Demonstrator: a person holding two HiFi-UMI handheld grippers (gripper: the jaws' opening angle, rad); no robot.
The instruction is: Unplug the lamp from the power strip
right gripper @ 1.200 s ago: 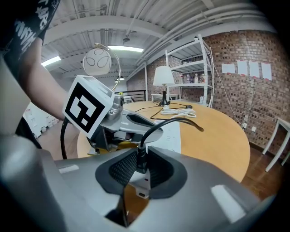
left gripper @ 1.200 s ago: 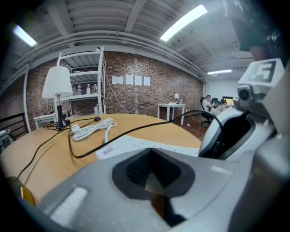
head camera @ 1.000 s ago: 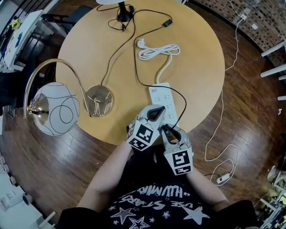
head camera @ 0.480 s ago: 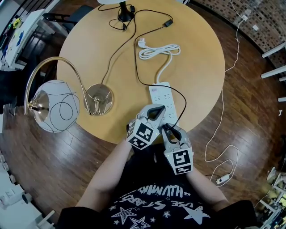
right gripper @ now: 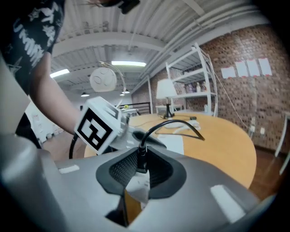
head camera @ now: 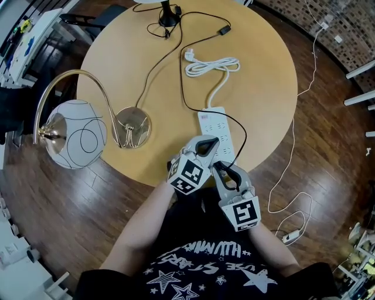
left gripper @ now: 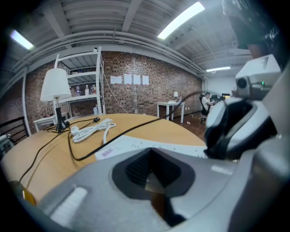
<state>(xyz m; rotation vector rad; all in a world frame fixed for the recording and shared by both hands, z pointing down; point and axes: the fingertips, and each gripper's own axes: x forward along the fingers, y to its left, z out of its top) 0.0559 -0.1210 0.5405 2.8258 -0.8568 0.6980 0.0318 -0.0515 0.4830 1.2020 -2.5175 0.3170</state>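
Note:
A gold lamp [head camera: 76, 132] with a globe shade leans off the table's left edge, its base [head camera: 133, 124] on the wood. Its black cord [head camera: 183, 88] loops across the white power strip [head camera: 212, 120] to a black plug [right gripper: 141, 158]. My right gripper [head camera: 225, 173] is closing its jaws on that plug at the strip's near end. I cannot tell whether the prongs sit in the strip. My left gripper [head camera: 205, 146] is shut and empty, its tip on the strip's near end beside the right one. The strip [left gripper: 136, 145] lies just beyond the left gripper [left gripper: 152, 174].
The strip's white cable [head camera: 211, 65] lies coiled at the table's back, its plug free. A second lamp [head camera: 170, 12] with its own black cord stands at the far edge. The table's near edge runs under both grippers. A white cord [head camera: 287, 193] trails over the floor to the right.
My right gripper has drawn back slightly toward the person with the plug between its jaws. The left gripper and the strip have stayed put.

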